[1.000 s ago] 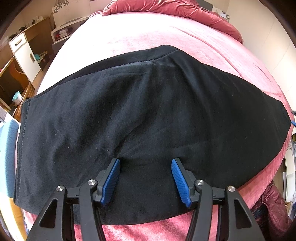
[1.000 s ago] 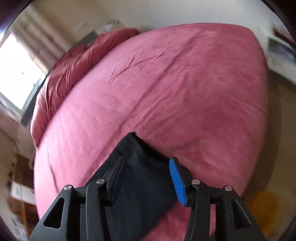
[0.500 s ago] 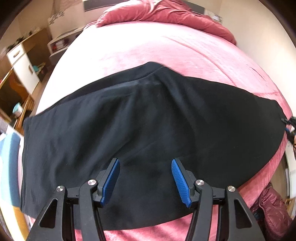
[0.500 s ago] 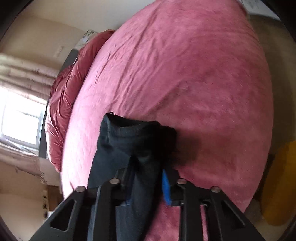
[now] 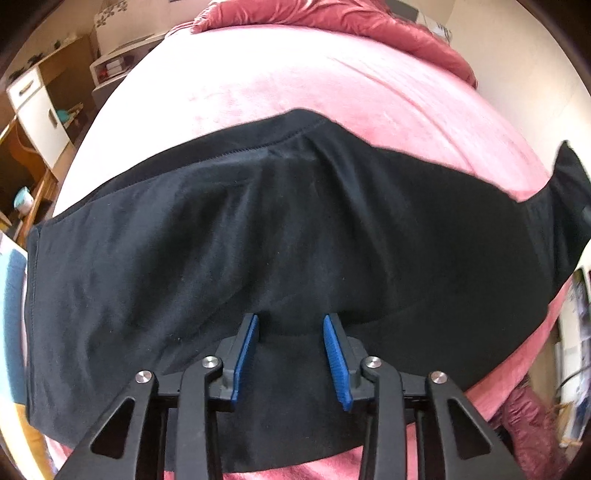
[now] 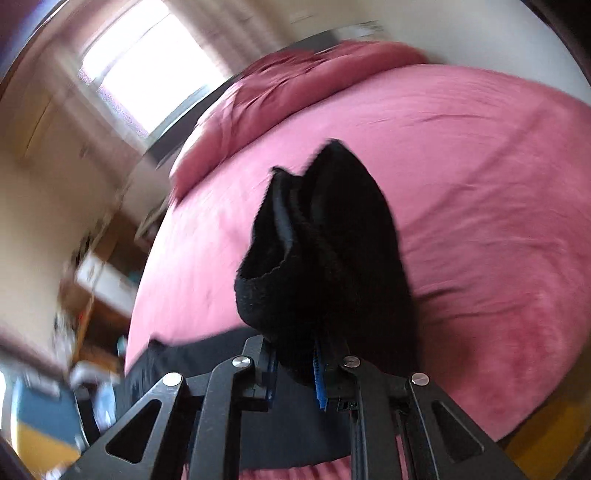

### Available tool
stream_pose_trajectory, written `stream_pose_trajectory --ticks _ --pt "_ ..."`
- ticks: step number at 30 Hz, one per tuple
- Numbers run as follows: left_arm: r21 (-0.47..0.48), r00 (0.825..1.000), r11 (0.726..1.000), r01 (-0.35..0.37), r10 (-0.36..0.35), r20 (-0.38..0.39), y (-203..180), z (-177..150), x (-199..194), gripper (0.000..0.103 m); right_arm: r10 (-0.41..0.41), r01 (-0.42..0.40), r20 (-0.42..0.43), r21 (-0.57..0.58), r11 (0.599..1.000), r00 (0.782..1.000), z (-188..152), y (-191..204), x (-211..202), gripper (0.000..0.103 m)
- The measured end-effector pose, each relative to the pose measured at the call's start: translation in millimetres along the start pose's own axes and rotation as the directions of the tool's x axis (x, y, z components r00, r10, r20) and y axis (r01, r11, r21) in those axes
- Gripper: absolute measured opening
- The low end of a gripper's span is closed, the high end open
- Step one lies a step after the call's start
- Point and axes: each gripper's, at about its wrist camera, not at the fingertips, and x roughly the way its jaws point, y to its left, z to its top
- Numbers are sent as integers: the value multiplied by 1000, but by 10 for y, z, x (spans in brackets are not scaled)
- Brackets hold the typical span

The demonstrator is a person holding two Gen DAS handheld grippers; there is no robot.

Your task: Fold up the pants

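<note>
Black pants (image 5: 258, 258): spread across pink bed (image 5: 295, 96). Cuff end (image 6: 325, 240), flat a second ago, now lifted, clamped in right gripper (image 6: 295, 363); fold begun. Left gripper (image 5: 290, 354): narrowed since, fabric between fingers, grip uncertain.

Pants (image 5: 280, 236) lie across the bed (image 5: 295, 92); bunched duvet (image 5: 332, 18) behind, cabinets (image 5: 37, 107) to the left.

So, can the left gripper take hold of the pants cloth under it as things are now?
Probably yes. The left gripper is open, right over the black pants, and nothing lies between its fingers and the cloth. The right gripper holds a far end, out of the way.
</note>
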Motion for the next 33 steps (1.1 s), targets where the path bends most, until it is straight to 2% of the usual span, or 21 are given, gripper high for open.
stream_pose_trajectory --ticks 6,12,14,17,18,21,22,23,24,26,29,33 --pt "-54 991 989 137 -136 11 159 6 -192 37 34 -63 -153 -184 981 988 -356 769 460 16" --pt "-63 963 961 268 -268 20 120 63 -315 37 42 -127 -279 -296 947 959 -716 1281 841 16" --pt "-75 949 946 315 -315 10 133 96 -308 37 28 -136 -314 -327 935 949 -893 1412 950 16" --pt "-121 914 910 398 -404 -28 99 166 -251 39 -16 -124 -340 -386 914 940 -1101 1553 1075 16" --pt "-151 897 889 431 -441 -38 113 195 -219 41 -28 -121 -348 -398 909 937 -1156 1567 1105 16" --pt "-249 839 820 515 -542 -50 112 303 -132 47 -71 -101 -352 -447 889 933 -1300 1624 1183 16" --pt "-292 809 783 549 -586 -51 113 352 -89 49 -81 -97 -350 -462 882 933 -1340 1648 1187 16" --pt "-314 794 765 563 -606 -53 103 387 -58 51 -89 -92 -345 -474 876 934 -1371 1662 1195 16" --pt "-348 770 734 583 -636 -54 86 432 -18 54 -99 -87 -340 -490 867 935 -1404 1679 1202 16" --pt "-372 755 717 590 -653 -61 -17 455 -41 54 -107 -83 -330 -512 855 938 -1421 1701 1200 16" --pt "-381 748 717 584 -657 -90 -120 526 30 55 -120 -72 -288 -576 814 950 -1452 1766 1149 17" --pt "-438 726 701 563 -673 -144 -222 576 238 54 -156 -52 -234 -694 718 960 -1651 1876 1048 18"
